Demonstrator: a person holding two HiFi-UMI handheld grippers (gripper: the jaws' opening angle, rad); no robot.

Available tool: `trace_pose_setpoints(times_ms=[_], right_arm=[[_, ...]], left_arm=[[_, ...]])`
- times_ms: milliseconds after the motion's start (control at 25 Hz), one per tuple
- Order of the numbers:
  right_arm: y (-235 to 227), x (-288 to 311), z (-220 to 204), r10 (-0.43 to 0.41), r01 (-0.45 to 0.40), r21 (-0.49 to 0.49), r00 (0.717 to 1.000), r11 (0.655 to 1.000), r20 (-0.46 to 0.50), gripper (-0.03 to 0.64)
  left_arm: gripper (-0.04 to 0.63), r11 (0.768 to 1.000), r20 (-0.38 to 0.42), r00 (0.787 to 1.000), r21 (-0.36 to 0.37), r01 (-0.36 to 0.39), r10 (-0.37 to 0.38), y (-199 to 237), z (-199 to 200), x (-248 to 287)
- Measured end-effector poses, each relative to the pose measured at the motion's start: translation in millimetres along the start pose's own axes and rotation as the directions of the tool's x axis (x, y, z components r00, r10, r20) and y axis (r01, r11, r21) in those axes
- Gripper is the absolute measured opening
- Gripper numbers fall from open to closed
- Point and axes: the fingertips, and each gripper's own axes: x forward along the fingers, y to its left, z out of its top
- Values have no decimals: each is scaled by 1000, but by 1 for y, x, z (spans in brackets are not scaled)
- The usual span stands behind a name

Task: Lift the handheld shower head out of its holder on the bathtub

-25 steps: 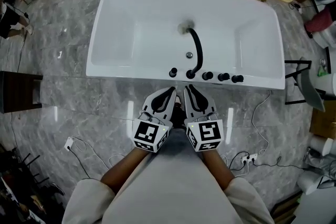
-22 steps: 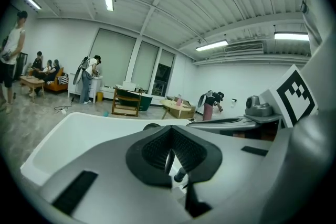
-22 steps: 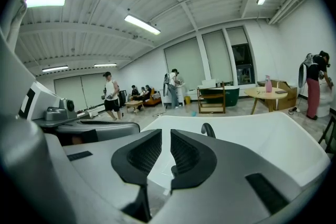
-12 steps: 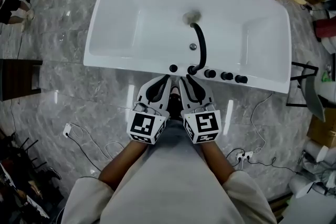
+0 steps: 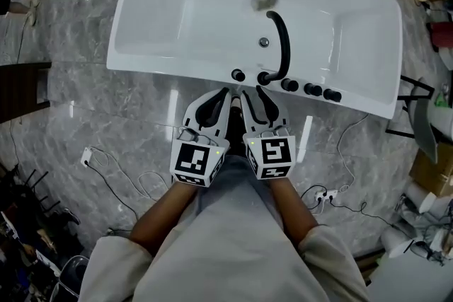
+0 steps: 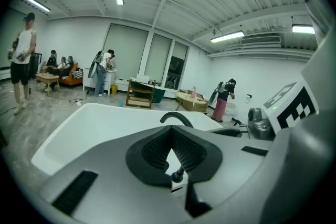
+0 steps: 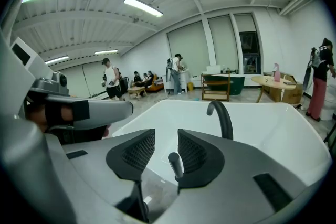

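Low centre, the left gripper (image 6: 170,130) sits pinched shut and empty, the right gripper (image 7: 166,134) half apart, just opening on nothing, and a skewed close could glance off the slim dark glossy shower head (image 7: 176,164) socketed in the rim of the white bathtub (image 7: 262,128).

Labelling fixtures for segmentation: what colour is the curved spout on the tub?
The curved spout is black, on a white bathtub; the head view shows it best.

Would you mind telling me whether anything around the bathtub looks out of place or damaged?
Nothing stands out on the bathtub; its black knobs sit in a row. Only loose cables trail across the floor.
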Motion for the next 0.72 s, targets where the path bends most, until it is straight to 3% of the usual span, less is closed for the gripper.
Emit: trace_pose_setpoints(times_ms=[360, 560, 720], right_arm=[[-10, 33, -40, 1, 0, 13, 997, 1000, -80, 183], [-11, 48, -62, 12, -11, 18, 994, 1000, -105, 222], [-9, 60, -77, 35, -32, 24, 993, 999, -109, 230]], left_arm=[[4, 999, -39, 999, -40, -14, 12, -1, -22, 6], [5, 999, -69, 997, -27, 31, -33, -14, -37, 8], [5, 998, -94, 995, -55, 25, -30, -14, -50, 6]])
